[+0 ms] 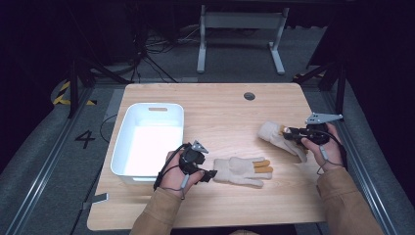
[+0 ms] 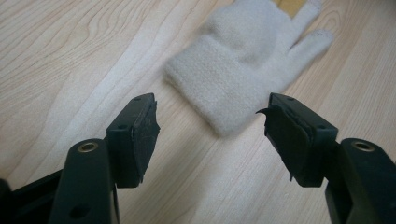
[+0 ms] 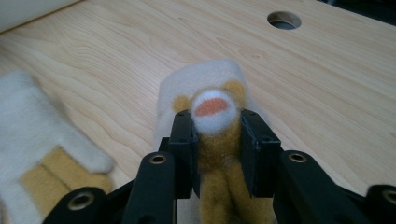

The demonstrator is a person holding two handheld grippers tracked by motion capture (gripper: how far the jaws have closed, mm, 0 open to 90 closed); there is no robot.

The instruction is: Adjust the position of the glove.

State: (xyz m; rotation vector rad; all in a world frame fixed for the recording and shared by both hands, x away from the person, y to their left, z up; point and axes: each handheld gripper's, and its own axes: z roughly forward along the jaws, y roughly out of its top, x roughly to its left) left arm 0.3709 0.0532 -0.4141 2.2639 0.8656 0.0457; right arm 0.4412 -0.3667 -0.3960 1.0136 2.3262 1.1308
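— Right gripper (image 3: pixel 217 140), item one: what have you got?
— Your jaws are clamped on the mustard fingers of a cream glove (image 3: pixel 205 93), its cuff lying beyond them.
— Left gripper (image 2: pixel 210 135)?
— Jaws wide apart, holding nothing; the second glove (image 2: pixel 243 60) lies on the table (image 2: pixel 70 56) just ahead of your tips.
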